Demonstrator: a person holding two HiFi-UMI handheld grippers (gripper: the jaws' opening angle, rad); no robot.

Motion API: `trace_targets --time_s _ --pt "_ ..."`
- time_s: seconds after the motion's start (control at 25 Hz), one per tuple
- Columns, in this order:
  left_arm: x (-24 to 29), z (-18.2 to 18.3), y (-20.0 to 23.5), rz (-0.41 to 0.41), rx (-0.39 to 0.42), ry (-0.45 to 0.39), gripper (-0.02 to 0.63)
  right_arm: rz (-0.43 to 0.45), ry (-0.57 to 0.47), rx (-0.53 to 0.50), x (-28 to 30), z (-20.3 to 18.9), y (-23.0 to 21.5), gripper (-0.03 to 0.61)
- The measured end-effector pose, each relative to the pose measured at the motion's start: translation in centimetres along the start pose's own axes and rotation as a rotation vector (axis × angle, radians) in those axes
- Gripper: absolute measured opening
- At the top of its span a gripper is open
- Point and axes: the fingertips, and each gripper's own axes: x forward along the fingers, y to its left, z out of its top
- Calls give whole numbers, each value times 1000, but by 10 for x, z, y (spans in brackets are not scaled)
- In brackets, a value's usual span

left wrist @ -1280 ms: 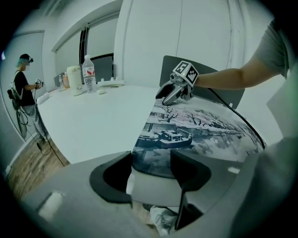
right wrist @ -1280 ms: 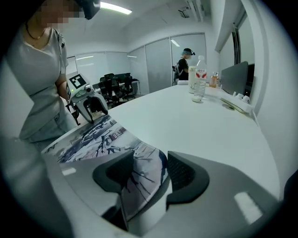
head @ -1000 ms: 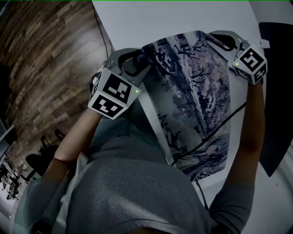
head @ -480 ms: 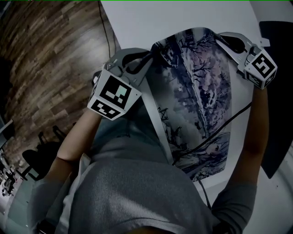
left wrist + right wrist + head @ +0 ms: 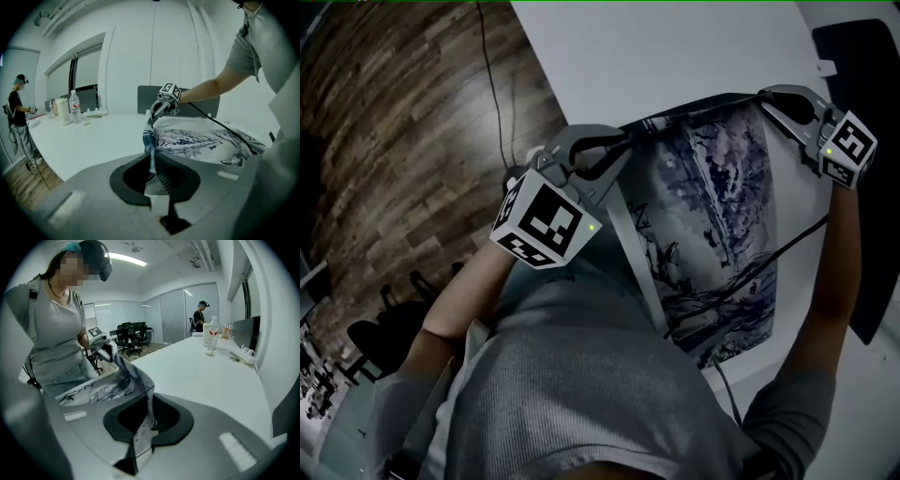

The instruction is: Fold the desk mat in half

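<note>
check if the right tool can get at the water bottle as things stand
Probably not: the right tool is shut on a corner of the desk mat, and the water bottle stands far off down the table.

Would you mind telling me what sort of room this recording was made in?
Most likely an office meeting room: a long white table, black office chairs and glass partitions.
</note>
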Motion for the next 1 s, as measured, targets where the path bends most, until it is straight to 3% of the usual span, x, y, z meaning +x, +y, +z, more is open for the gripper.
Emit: trace_targets --time_s 0.68,1.0 --pt "0 3 -120 -31 149 7 34 -225 114 81 -49 -82 79 28" --pt "1 -3 -166 -47 174 45 34 -238 163 55 -63 -114 109 28"
